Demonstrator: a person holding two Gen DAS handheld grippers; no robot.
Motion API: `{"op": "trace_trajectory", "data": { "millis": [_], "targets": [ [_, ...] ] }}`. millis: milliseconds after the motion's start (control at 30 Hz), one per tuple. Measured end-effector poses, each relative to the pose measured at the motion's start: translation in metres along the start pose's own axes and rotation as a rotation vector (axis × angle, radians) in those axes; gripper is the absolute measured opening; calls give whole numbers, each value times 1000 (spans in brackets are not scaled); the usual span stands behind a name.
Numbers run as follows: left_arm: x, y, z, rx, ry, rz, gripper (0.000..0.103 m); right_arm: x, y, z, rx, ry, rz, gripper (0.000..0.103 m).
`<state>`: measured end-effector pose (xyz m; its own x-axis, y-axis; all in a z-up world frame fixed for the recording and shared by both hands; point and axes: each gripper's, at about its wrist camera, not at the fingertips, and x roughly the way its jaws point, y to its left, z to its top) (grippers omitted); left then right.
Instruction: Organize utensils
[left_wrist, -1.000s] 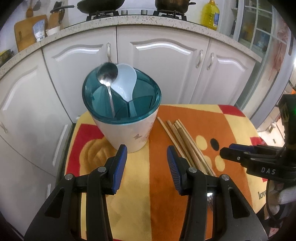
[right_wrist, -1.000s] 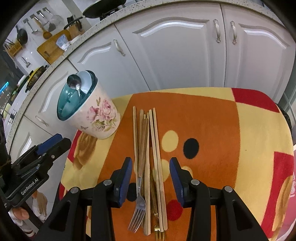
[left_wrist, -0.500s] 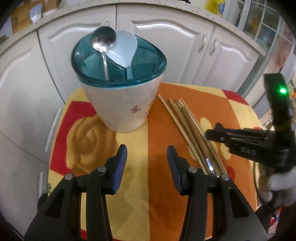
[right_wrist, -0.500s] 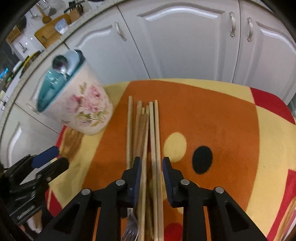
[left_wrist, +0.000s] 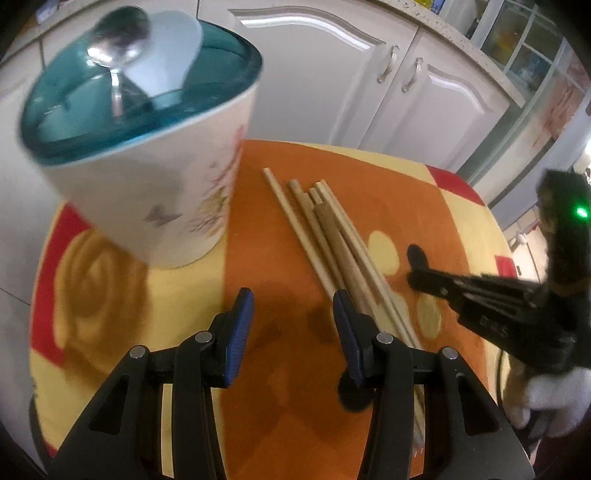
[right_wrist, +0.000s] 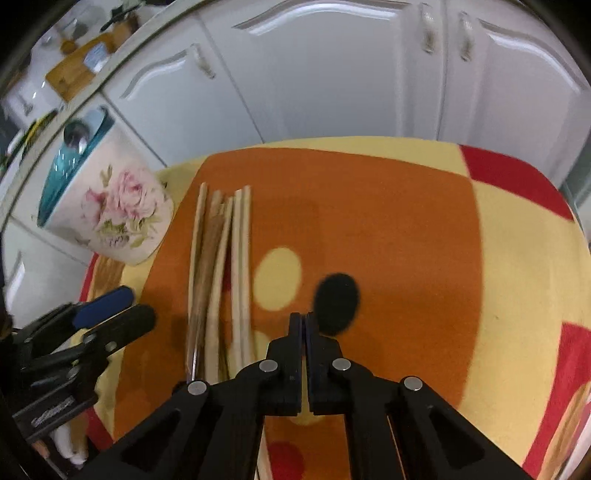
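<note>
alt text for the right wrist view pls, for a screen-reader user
The right gripper is shut with nothing between its jaws, above an orange, yellow and red patterned cloth. Just left of it lies a bundle of wooden chopsticks; further left stands a floral utensil holder with a teal rim. The left gripper enters at lower left.

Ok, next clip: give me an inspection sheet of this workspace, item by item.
Surface: patterned cloth in orange, yellow and red covers the table.
Job's things: floral utensil holder with teal insert, upright, a metal spoon and a pale scoop inside; wooden chopsticks bundled flat on the cloth beside it.
Clutter: nothing seen.
Grippers: left gripper open, empty, over the cloth; right gripper shut, empty, beside the chopsticks.
Cables: nothing seen.
Surroundings: white cabinet doors behind; a cutting board on the counter.
</note>
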<state>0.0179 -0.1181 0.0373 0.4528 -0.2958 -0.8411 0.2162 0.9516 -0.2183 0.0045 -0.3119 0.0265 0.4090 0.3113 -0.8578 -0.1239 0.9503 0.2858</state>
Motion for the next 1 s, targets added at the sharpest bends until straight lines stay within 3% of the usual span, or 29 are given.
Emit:
{"op": "trace_trajectory", "data": {
  "millis": [100,200,300,433,533,867,1000],
  "targets": [
    [13,-2,7,-17,16,5,43,-11,1,3,18,-34,88,6],
    [24,-4,11,-20,36,3,36,-14,11,4,-10,-25,105,15],
    [26,-7,14,-7,28,8,31,-4,19,1,-38,6,107,15],
    [29,-8,17,-15,30,-16,17,15,21,0,-57,36,82,15],
    [31,-14,17,-1,29,-36,7,19,30,0,-71,21,81,9],
    [9,0,-9,63,81,-69,0,-8,1,-21,-41,16,48,9],
    [-6,16,-29,67,100,-66,0,-14,-11,-34,-59,79,-3,8]
  ]
}}
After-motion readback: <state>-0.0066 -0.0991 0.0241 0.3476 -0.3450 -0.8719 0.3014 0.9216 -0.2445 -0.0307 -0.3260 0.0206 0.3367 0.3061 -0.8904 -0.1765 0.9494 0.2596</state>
